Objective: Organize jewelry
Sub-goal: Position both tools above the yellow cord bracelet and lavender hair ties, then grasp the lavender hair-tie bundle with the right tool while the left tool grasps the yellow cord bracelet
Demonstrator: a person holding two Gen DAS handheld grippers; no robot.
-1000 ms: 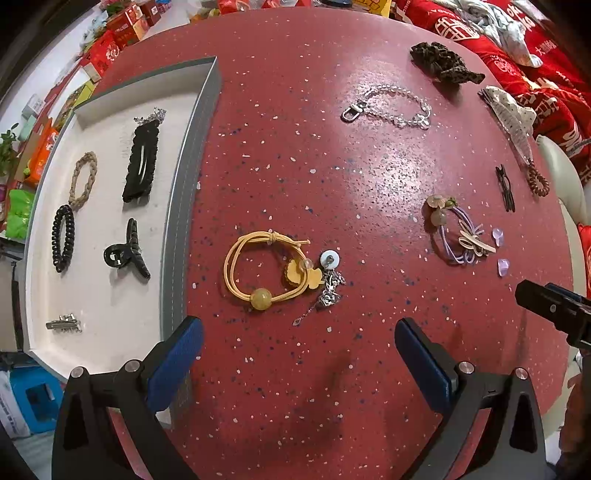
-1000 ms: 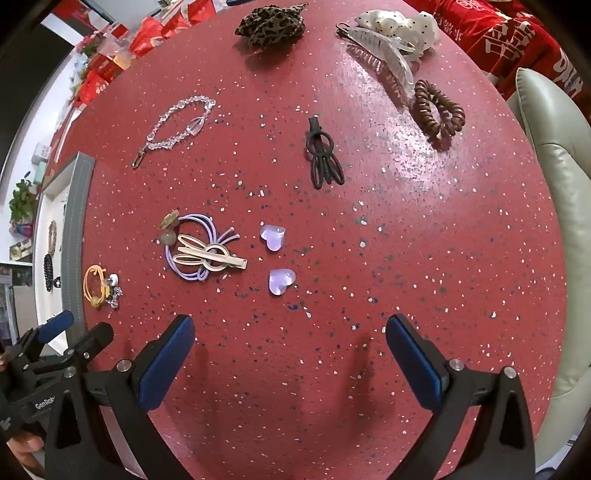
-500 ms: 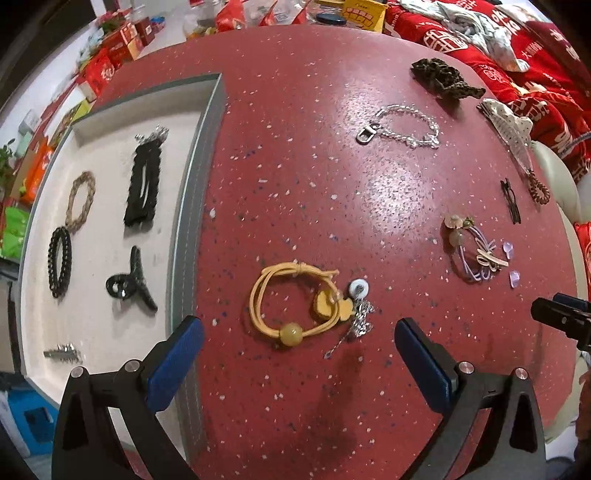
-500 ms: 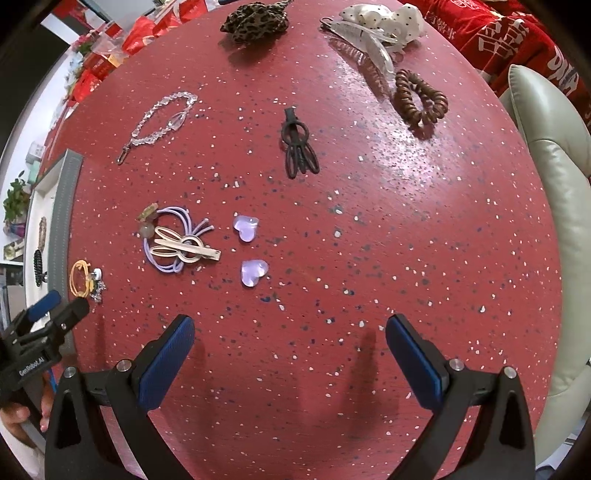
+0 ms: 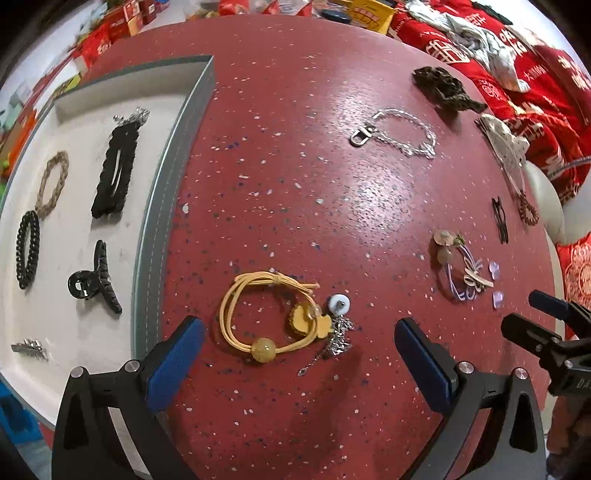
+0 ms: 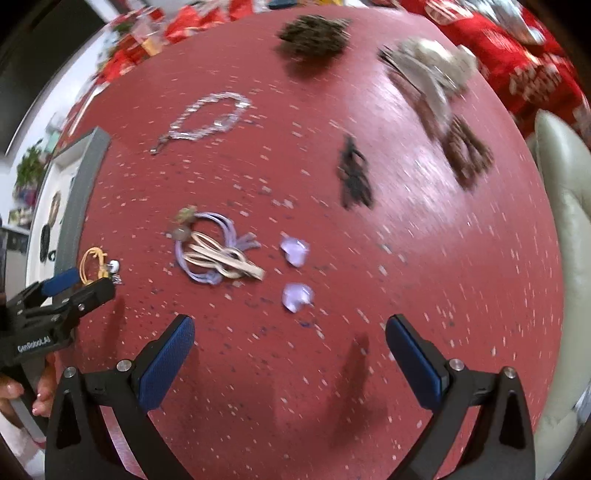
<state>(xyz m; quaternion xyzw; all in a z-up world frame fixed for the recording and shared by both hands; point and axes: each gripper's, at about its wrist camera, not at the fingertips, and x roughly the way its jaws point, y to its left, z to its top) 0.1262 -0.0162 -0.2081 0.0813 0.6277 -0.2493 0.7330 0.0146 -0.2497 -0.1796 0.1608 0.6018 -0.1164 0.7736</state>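
Purple hearts point(image 6: 294, 251), two; tray point(image 5: 147, 280) holds six pieces.

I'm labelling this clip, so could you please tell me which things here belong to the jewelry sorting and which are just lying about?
Job:
- left claw
- yellow hair tie
- silver chain
- purple hair tie
- grey tray

Lying about:
- red packets
- red cloth
- beige chair

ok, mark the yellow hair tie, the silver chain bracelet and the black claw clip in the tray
yellow hair tie point(image 5: 236, 306), left wrist view, left side of the cord loop
silver chain bracelet point(image 5: 417, 149), left wrist view, lower chain run
black claw clip point(image 5: 105, 284), left wrist view, curved spine
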